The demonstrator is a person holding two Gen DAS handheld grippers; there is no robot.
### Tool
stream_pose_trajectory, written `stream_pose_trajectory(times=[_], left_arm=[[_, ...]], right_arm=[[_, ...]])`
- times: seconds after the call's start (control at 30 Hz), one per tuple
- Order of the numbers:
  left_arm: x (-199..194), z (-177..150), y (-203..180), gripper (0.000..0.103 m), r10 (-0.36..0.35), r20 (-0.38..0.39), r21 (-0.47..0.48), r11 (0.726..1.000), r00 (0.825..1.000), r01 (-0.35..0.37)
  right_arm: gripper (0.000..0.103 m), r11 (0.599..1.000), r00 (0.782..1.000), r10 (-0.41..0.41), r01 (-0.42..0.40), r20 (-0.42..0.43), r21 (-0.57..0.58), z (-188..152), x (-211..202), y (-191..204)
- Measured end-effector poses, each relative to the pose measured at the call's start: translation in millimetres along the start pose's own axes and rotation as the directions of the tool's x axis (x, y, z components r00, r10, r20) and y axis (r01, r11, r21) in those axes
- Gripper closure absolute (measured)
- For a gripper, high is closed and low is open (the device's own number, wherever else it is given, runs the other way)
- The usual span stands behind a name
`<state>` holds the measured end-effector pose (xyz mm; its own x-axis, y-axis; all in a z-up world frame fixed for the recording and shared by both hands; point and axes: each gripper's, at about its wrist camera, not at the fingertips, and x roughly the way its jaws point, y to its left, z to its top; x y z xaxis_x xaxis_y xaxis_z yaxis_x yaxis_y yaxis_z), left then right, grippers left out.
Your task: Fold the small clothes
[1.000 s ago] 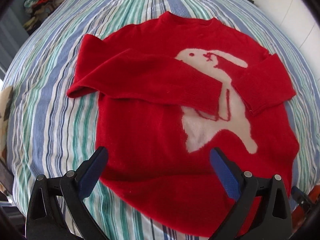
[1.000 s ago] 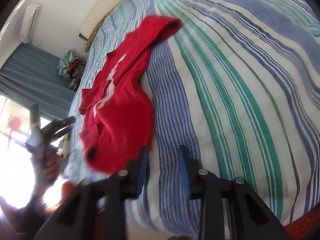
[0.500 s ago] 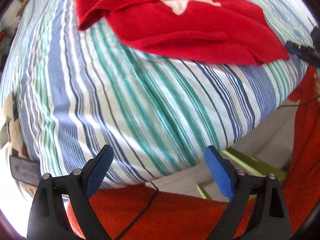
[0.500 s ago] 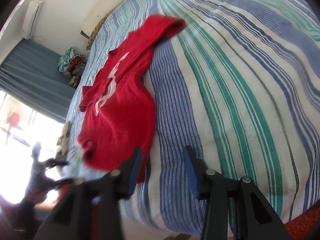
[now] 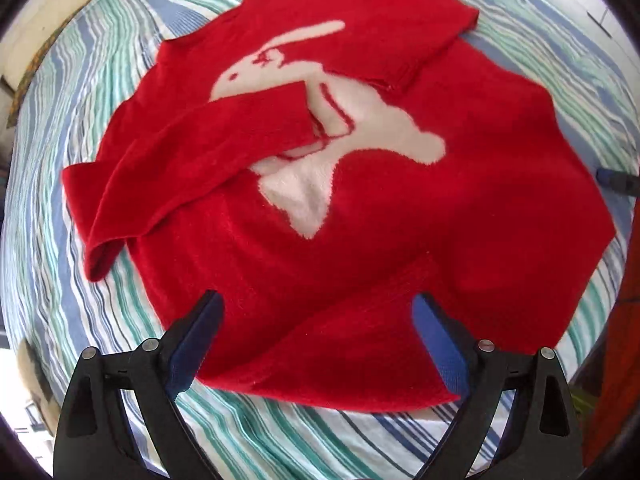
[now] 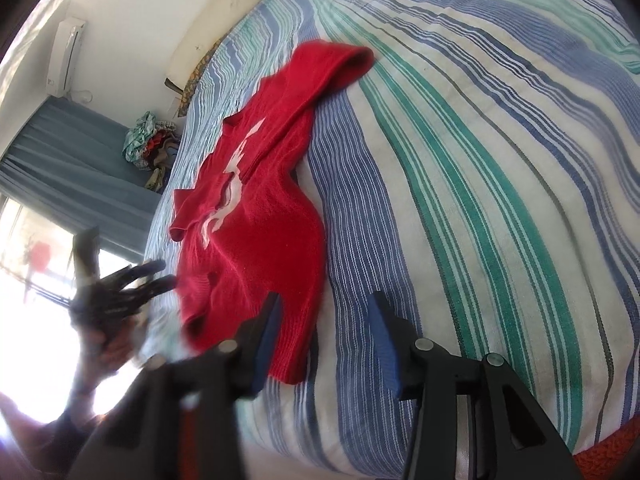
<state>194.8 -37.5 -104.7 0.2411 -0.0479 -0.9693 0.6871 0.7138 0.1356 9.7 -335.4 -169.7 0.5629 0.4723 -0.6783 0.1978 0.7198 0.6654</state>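
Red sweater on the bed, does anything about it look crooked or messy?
Yes. On the red sweater, the two sleeves are folded unevenly: the long sleeve slants across the white rabbit design, while the other sleeve is folded shorter. The hem also ripples.

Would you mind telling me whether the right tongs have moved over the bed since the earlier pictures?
No. The right tongs hang at the same spot by the red sweater's hem on the striped bedspread; only their jaws have widened slightly.

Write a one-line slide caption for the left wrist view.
Open left claw above the hem of a red knitted sweater, sleeves folded in, on a striped bedsheet.
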Motion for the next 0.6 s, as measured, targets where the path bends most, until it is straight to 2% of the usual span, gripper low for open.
stream_pose_trajectory(times=[0.03,0.07,0.1,0.13,0.2,0.23,0.27,0.3,0.4,0.5,0.6], left_arm=[[9,3,-3,0.008,-0.061,-0.029,0.024,0.998,0.998,0.061],[14,3,-5,0.009,-0.147,-0.065,0.049,0.987,0.987,0.15],[17,1,-8,0.01,-0.198,-0.086,0.072,0.976,0.976,0.205],[17,0,-10,0.011,-0.213,-0.096,0.097,0.97,0.972,0.222],[16,-2,-13,0.022,-0.217,-0.103,0.133,0.964,0.971,0.23],[16,-3,-12,0.044,-0.235,-0.111,0.125,0.961,0.966,0.248],[14,-4,-8,0.077,-0.261,-0.113,0.104,0.957,0.959,0.272],[11,-6,-5,0.093,-0.271,-0.104,0.092,0.956,0.957,0.28],[-14,-24,0,0.096,-0.279,-0.037,0.116,0.953,0.96,0.281],[-53,-62,8,0.097,-0.296,0.017,0.147,0.946,0.955,0.29],[-75,-112,22,0.09,-0.234,0.026,0.141,0.963,0.972,0.229]], right_arm=[[0.058,1.0,1.0,-0.002,0.002,-0.002,-0.005,-1,0,1],[0.058,1.0,1.0,-0.004,0.004,-0.006,-0.01,-2,0,1],[0.058,1.0,1.0,-0.007,0.007,-0.011,-0.013,-1,2,1],[0.058,1.0,1.0,-0.009,0.009,-0.015,-0.014,-1,3,0],[0.058,1.0,1.0,-0.009,0.009,-0.02,-0.006,0,4,-2],[0.058,1.0,1.0,-0.006,0.006,-0.02,0.002,0,4,-3],[0.058,1.0,1.0,-0.002,0.002,-0.019,0.009,0,4,-4],[0.058,1.0,1.0,0.002,-0.002,-0.018,0.015,1,5,-4],[0.057,0.999,1.0,0.005,-0.005,-0.01,0.032,2,3,-6],[0.057,0.999,1.0,0.004,-0.004,-0.001,0.037,3,-2,-9],[0.056,0.999,1.0,0.001,-0.002,0.011,0.038,3,-9,-10]])
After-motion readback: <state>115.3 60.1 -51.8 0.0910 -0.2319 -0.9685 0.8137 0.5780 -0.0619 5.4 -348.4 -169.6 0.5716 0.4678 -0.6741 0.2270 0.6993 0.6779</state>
